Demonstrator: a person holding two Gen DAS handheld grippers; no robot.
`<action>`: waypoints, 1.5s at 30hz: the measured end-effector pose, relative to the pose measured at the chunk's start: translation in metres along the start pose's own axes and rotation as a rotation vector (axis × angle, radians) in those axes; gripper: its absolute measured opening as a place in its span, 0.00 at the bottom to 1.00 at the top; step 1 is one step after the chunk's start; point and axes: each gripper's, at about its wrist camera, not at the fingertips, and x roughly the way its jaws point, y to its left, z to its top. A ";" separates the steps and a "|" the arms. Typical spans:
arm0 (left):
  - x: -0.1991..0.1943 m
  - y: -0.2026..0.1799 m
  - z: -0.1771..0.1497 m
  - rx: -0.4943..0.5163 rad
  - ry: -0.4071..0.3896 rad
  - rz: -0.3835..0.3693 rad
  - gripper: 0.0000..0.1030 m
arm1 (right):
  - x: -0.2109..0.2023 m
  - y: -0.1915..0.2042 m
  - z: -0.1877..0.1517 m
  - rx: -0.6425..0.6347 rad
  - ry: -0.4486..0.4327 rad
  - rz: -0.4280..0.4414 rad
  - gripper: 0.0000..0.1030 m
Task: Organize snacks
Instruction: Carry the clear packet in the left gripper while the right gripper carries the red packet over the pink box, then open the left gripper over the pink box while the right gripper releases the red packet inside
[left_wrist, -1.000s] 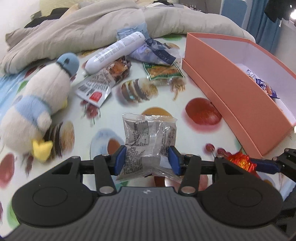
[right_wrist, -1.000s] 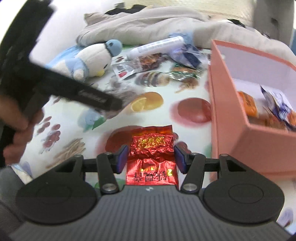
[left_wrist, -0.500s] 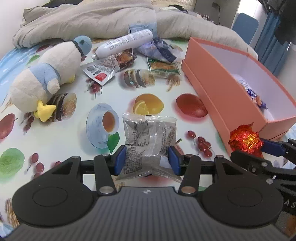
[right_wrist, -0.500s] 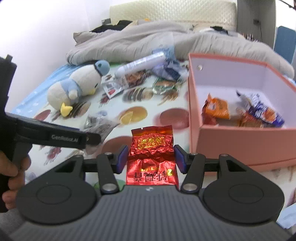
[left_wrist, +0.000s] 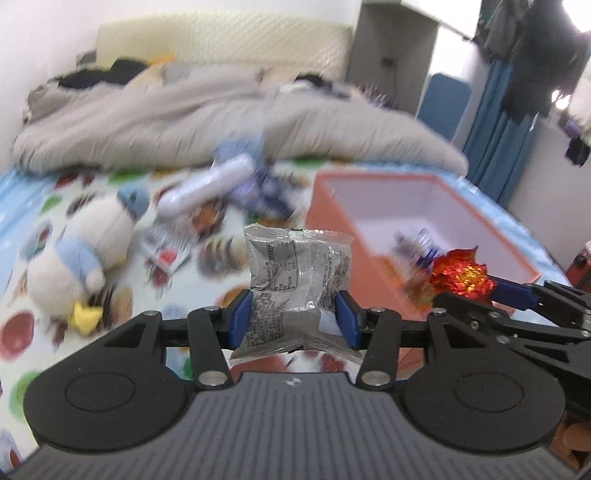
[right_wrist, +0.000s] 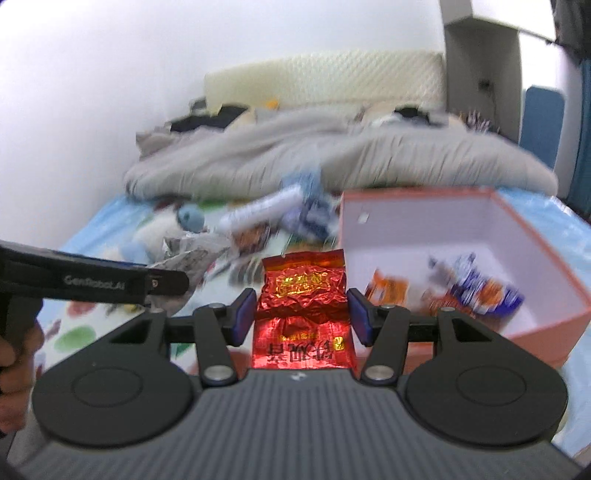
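Observation:
My left gripper (left_wrist: 293, 319) is shut on a clear silver snack packet (left_wrist: 295, 280), held up above the patterned sheet. My right gripper (right_wrist: 302, 317) is shut on a red foil packet (right_wrist: 303, 310); in the left wrist view that red packet (left_wrist: 461, 275) and the right gripper's arm show at the right, by the near corner of the pink box (left_wrist: 332, 218). The open pink box (right_wrist: 532, 236) lies ahead to the right and holds several snack packets (right_wrist: 476, 291). More loose snacks (left_wrist: 258, 188) and a white tube (left_wrist: 207, 188) lie further back on the sheet.
A plush penguin (left_wrist: 81, 258) lies at the left on the fruit-patterned sheet (left_wrist: 37, 206). A grey duvet (left_wrist: 221, 122) is heaped across the back. The left gripper's arm (right_wrist: 92, 284) and a hand (right_wrist: 18, 350) cross the left of the right wrist view.
Both grippers have risen with their packets and tilted up, so the wall and headboard now show. The pink box sits lower and nearer the middle of both views. Grips are unchanged.

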 end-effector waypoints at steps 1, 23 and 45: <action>-0.005 -0.005 0.006 0.000 -0.020 -0.008 0.53 | -0.004 -0.003 0.007 0.001 -0.019 -0.009 0.55; 0.061 -0.141 0.104 0.098 -0.004 -0.241 0.53 | -0.003 -0.131 0.056 0.064 -0.028 -0.234 0.55; 0.163 -0.165 0.088 0.093 0.232 -0.162 0.71 | 0.059 -0.184 0.014 0.192 0.208 -0.243 0.70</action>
